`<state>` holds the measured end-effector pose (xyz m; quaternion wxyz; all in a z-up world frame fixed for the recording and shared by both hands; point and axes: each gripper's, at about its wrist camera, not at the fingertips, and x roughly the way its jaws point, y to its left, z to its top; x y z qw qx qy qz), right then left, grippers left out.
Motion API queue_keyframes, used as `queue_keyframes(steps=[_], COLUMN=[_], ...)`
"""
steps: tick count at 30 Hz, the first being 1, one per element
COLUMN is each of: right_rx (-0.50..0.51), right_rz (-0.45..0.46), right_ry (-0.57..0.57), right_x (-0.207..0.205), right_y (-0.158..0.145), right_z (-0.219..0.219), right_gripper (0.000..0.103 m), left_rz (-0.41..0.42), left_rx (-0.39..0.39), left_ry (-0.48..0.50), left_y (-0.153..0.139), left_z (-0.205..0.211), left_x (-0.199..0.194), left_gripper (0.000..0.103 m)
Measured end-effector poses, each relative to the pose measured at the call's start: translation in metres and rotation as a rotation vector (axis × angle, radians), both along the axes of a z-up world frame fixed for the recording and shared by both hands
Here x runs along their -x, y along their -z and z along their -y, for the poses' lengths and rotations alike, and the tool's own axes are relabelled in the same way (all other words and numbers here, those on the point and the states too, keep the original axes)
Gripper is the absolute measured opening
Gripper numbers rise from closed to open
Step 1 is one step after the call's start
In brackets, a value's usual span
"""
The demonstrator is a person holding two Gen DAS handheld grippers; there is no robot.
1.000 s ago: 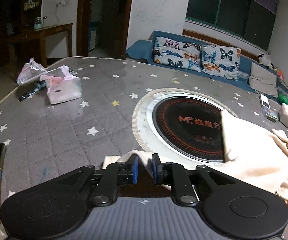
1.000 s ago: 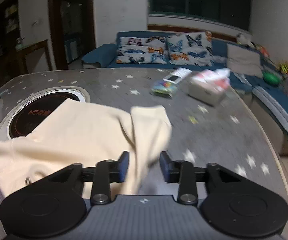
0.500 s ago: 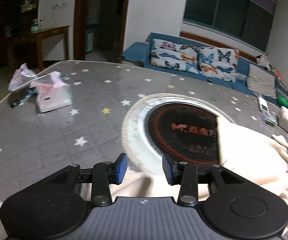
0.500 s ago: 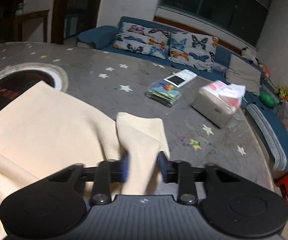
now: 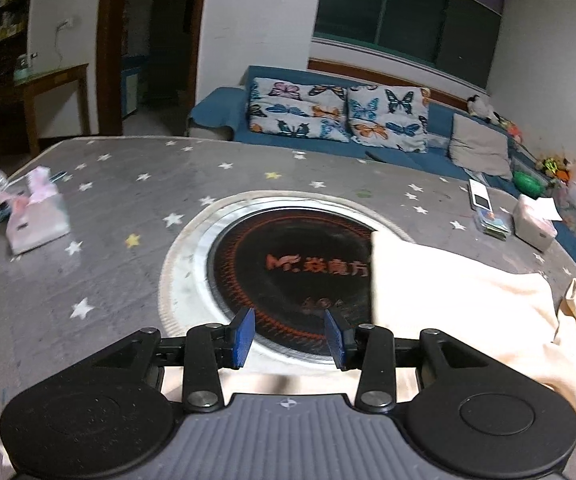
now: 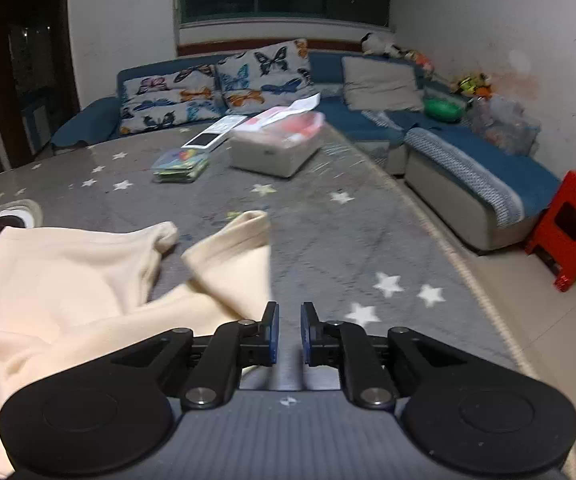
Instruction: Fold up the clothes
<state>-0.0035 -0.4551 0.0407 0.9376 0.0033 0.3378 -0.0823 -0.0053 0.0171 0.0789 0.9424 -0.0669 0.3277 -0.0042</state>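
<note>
Grey star-printed cloth covers my table (image 5: 100, 216), with a round black cooktop (image 5: 288, 268) set in its middle. My cream garment (image 5: 460, 312) lies crumpled across the near right part. My left hand-held gripper (image 5: 290, 334) is spread wide, holding nothing. My right hand-held gripper (image 6: 287, 330) shows a narrow gap, just beside the garment's edge.

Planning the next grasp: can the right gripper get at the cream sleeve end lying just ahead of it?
Probably yes. The right gripper has its jaws parted with nothing between them, and the sleeve end lies just ahead to its left on the grey star cloth, with nothing on top of it or in between.
</note>
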Motion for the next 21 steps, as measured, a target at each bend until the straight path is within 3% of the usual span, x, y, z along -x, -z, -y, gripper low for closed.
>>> queue_keyframes(steps=[3,7,13,21], right_rx=[-0.01,-0.031,-0.123,-0.151], right_rz=[0.015,0.035,-0.026,-0.111], right_ry=[0.005,-0.093,-0.254,-0.285], right_x=[0.003,-0.008,-0.047,-0.091], right_y=[-0.004,-0.013,-0.006,0.014], right_z=[0.004,-0.011,-0.041,-0.053], right_gripper=[0.02,0.02,0.02,0.019], left_rz=[0.003,-0.017,-0.041,-0.083], left_rx=[-0.019,-0.035,-0.058,-0.082], left_ry=[0.022,0.047,0.111,0.167], left_y=[-0.002,0.003,0.015,0.036], left_z=[0.01,0.025,0.051,0.08], left_x=[-0.013,-0.041,-0.087,-0.15], left_gripper=[0.042,0.042,0.041,0.042])
